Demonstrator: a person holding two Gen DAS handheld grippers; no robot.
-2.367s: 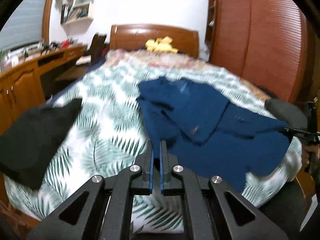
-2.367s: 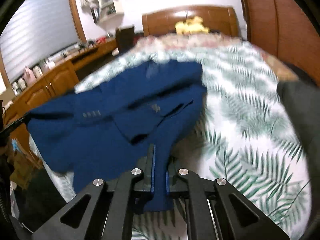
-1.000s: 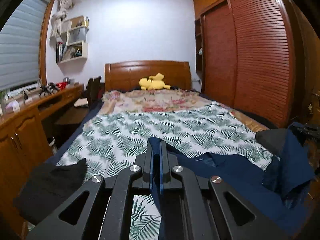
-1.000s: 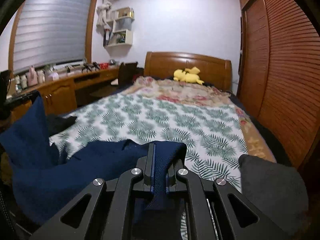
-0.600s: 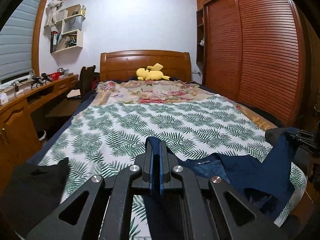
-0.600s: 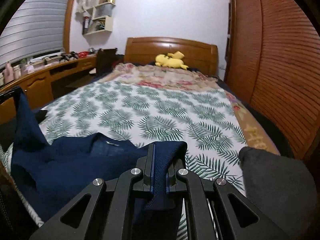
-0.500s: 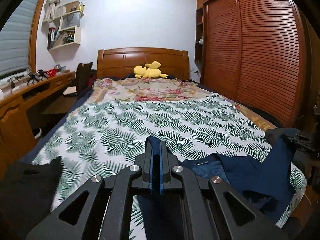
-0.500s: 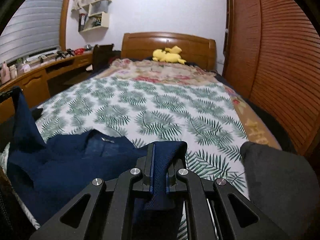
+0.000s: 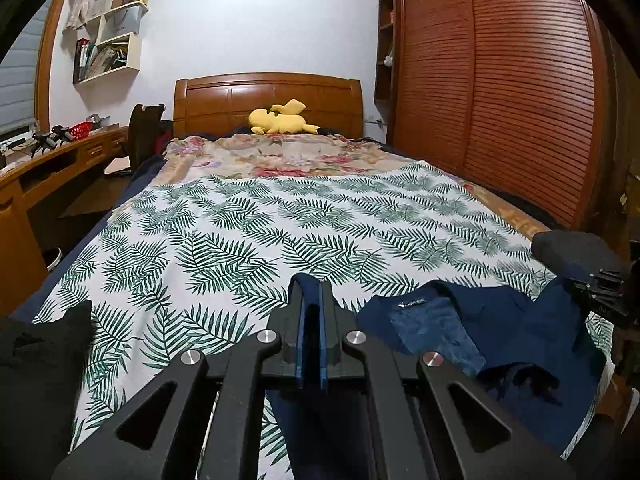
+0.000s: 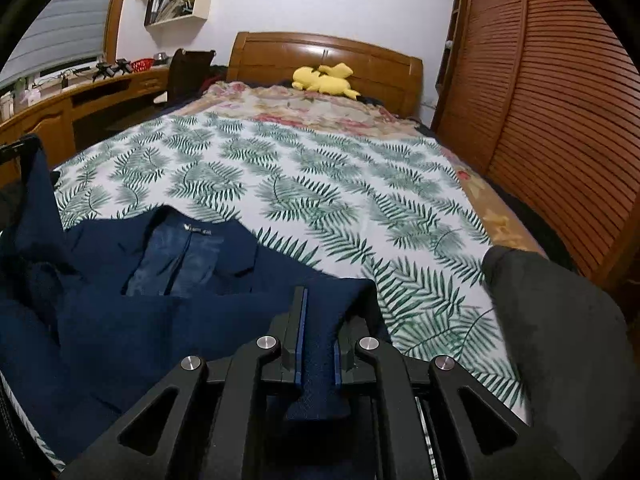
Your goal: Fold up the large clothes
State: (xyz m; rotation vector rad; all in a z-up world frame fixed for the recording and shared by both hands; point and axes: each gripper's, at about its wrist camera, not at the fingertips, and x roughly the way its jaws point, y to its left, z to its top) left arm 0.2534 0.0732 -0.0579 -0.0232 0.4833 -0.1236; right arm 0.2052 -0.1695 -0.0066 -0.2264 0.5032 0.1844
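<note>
My left claw (image 9: 311, 312) is pinched nearly closed on a fold of the navy blue blazer jacket (image 9: 500, 336), the cloth running down between its blue-lined fingers (image 9: 299, 320). My right claw (image 10: 318, 332) is clamped the same way on another part of that jacket (image 10: 160, 312), a thick tuck of navy fabric bunched between its pads. From both grips the garment spreads across the near foot edge of the bed, its collar, label and shiny lining facing up, and part of it hangs over that edge. In the left wrist view I can see the other claw at the right edge with jacket cloth draped from it. The jacket lies on the white bedspread printed with green fern leaves (image 9: 248, 232). At the near left corner of the bed sits a black folded garment (image 9: 36, 360), and at the near right corner a dark grey folded garment (image 10: 560, 328). Farther up I see a floral blanket (image 9: 280, 156), then a yellow plush toy (image 9: 280, 120) against the wooden headboard (image 9: 264, 92). A wooden desk (image 10: 60, 112) runs along the left side and slatted wooden wardrobe doors (image 9: 500, 80) along the right.
</note>
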